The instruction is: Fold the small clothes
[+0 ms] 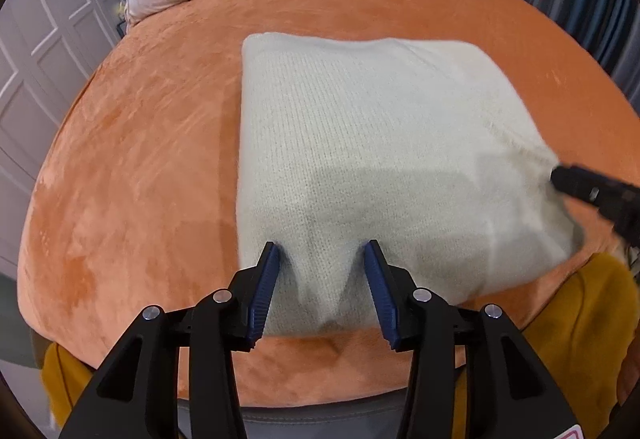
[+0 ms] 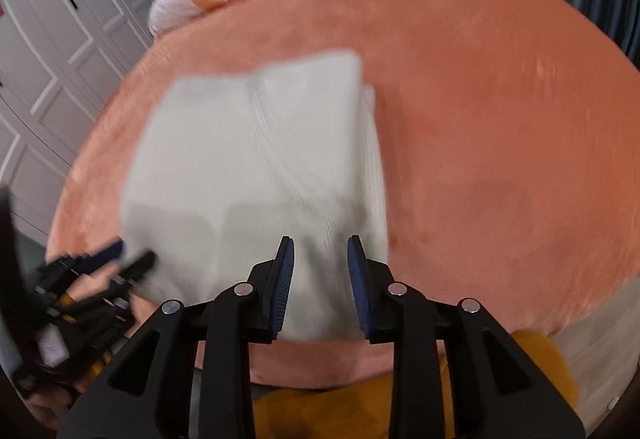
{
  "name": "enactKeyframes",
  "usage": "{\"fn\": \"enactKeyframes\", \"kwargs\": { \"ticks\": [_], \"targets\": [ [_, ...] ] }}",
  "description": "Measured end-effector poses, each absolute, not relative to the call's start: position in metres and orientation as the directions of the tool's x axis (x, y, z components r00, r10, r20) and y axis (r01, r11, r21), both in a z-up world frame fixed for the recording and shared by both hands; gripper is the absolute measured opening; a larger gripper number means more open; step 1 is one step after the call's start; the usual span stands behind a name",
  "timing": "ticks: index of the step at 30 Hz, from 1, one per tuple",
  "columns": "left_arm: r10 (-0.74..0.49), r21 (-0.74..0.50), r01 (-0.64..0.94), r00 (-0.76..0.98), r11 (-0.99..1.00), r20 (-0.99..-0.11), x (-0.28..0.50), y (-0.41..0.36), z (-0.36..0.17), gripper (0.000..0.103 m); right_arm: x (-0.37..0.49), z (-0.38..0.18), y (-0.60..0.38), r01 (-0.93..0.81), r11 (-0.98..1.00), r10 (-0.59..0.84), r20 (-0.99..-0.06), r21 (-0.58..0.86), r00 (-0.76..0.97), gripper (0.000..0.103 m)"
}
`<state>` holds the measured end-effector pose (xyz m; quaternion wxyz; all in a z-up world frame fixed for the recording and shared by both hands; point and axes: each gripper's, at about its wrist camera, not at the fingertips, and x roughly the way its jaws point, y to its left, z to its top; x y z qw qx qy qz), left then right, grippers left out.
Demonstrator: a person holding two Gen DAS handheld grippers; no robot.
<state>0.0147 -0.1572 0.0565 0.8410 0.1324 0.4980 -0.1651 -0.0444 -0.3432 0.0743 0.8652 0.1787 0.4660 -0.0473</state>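
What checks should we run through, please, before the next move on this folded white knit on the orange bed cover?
1. White knit folded into a rectangle: ok.
2. Left gripper open, pads off the near edge: ok.
3. Right gripper open over the knit: ok.
4. Right edge layers aligned: not ok, a lower layer sticks out.
5. Orange bed cover smooth around the knit: ok.
6. Right gripper clear of the fabric: cannot tell, blurred.

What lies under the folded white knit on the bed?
The white knit rests on the orange plush cover, visible all round it. The cover directly beneath, and the knit's inner folded layers, are hidden.
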Motion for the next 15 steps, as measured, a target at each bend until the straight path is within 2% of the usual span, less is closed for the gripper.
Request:
{"fn": "enactKeyframes", "kwargs": {
  "ticks": [5,10,15],
  "targets": [
    [-0.183,0.020,0.405,0.456,0.914,-0.871,0.023,-0.165,0.071,0.044,-0.023,0.093,-0.349,0.238,0.933,0.079,-0.800,0.269,0.595,0.027],
    [-0.155,0.064,0.406,0.483,0.912,-0.862,0.031,-0.181,0.069,0.044,-0.003,0.064,-0.344,0.257,0.929,0.098,-0.848,0.266,0.522,0.027],
    [-0.129,0.106,0.411,0.505,0.906,-0.853,0.032,-0.190,0.064,0.049,0.003,0.047,-0.334,0.260,0.944,0.052,-0.871,0.201,0.489,0.028]
  ]
}}
